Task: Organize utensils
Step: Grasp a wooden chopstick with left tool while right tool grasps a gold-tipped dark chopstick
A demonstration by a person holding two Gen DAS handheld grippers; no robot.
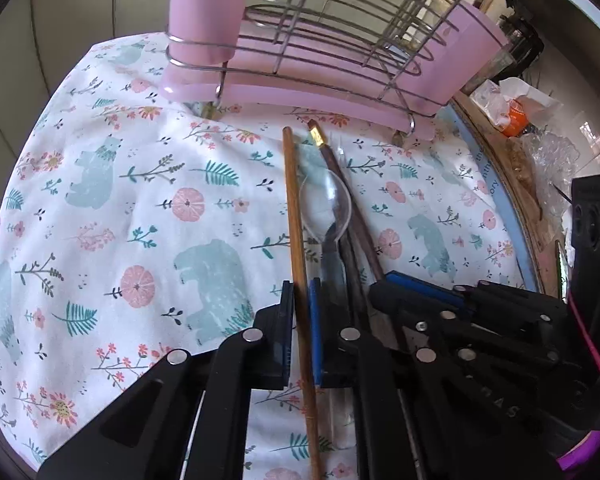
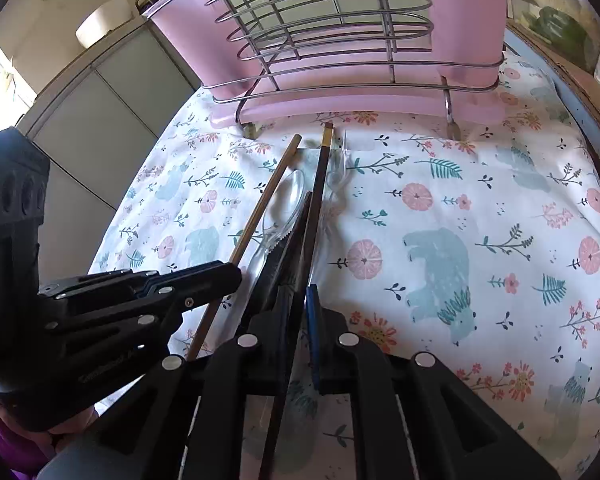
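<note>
My left gripper (image 1: pixel 300 344) pinches the light brown chopstick (image 1: pixel 296 220) pointing to twelve o'clock, my right gripper (image 2: pixel 300 336) the dark chopstick (image 2: pixel 320 184).

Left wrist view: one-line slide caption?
Left gripper shut on a light wooden chopstick beside a clear plastic spoon, pink rack ahead.

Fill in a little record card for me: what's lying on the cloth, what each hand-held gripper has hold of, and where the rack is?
surface: floral bear-print cloth
rack: wire utensil rack with pink cups, at the far edge of the cloth
left hand-held gripper: shut on light brown chopstick
right hand-held gripper: shut on dark chopstick
loose on cloth: clear plastic spoon, clear plastic fork, beside the chopsticks
rack contents: cannot tell from here
</note>
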